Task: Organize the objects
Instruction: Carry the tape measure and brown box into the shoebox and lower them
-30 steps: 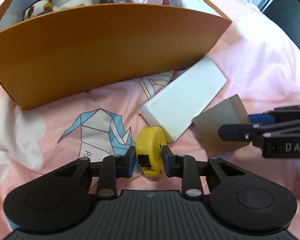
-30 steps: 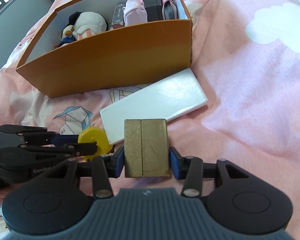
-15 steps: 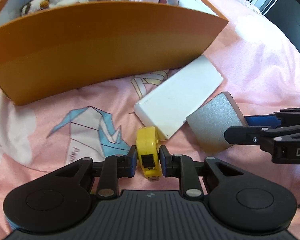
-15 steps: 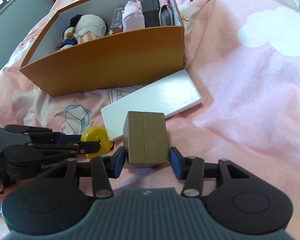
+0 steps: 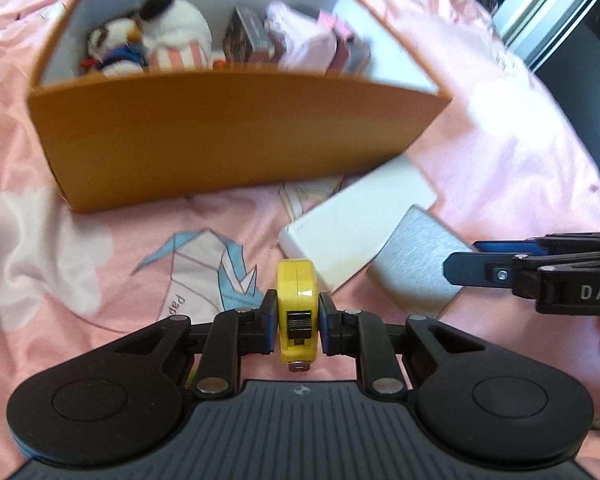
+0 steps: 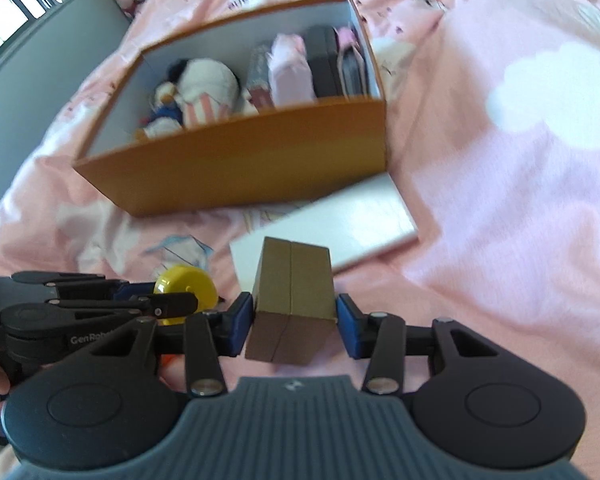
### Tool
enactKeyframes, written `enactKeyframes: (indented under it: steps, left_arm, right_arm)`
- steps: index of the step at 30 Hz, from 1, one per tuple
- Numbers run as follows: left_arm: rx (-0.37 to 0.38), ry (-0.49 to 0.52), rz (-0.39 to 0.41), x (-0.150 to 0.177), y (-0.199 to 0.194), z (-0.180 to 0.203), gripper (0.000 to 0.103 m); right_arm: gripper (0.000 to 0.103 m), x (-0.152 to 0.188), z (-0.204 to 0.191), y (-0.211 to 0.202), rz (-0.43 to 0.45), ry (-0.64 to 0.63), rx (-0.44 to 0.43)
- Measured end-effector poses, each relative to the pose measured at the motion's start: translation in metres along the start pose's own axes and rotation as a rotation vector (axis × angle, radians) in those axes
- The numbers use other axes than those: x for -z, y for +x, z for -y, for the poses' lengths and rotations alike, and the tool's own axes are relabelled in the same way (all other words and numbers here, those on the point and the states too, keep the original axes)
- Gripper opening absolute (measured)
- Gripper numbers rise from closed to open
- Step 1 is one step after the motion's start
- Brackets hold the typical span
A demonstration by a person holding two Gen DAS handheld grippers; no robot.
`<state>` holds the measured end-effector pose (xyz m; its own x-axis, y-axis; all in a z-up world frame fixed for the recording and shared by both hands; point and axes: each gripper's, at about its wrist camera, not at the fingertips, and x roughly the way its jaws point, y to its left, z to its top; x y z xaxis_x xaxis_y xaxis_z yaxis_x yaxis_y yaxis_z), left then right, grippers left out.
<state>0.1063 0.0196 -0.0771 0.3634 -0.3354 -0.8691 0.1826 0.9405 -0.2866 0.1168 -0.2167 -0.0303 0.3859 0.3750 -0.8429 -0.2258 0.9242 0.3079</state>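
Note:
My left gripper (image 5: 298,318) is shut on a yellow tape measure (image 5: 297,304) and holds it above the pink bedspread; the tape measure also shows in the right wrist view (image 6: 188,290). My right gripper (image 6: 294,320) is shut on a tan-gold box (image 6: 294,288), lifted off the bed; in the left wrist view the box (image 5: 412,264) looks grey. An orange box (image 5: 236,140) with a white inside stands ahead, also in the right wrist view (image 6: 252,164). It holds a plush toy (image 5: 164,44), small boxes and pink items.
A flat white box (image 5: 356,232) lies on the bed between the grippers and the orange box, also in the right wrist view (image 6: 340,228). The pink bedspread (image 6: 520,220) spreads to the right. A dark doorway (image 5: 572,36) is at the far right.
Both grippers have risen with their objects and now look down into the orange box. The tape measure has turned upright between the left fingers. The tan box left the bed.

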Motion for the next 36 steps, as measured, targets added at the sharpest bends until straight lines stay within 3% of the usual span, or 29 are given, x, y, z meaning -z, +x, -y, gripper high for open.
enactKeyframes:
  steps: [6, 14, 25, 33, 36]
  left_arm:
    - [0.057, -0.055, 0.100, -0.021, -0.047, -0.004, 0.022]
    - [0.059, -0.104, 0.217, -0.086, -0.080, -0.017, 0.022]
    - [0.024, -0.184, 0.151, -0.174, -0.002, -0.056, 0.022]
    - [-0.043, -0.179, 0.089, -0.185, 0.032, -0.075, 0.022]
    - [-0.027, -0.204, 0.086, -0.183, 0.032, -0.084, 0.022]
  right_arm:
    - [0.047, -0.027, -0.016, -0.029, 0.071, -0.025, -0.067]
    - [0.047, -0.087, -0.029, -0.042, 0.189, 0.004, -0.155]
    - [0.047, -0.154, -0.023, 0.007, 0.215, 0.066, -0.130]
    - [0.047, -0.187, -0.025, 0.043, 0.223, 0.117, -0.148]
    - [0.047, -0.197, -0.028, 0.058, 0.214, 0.138, -0.169]
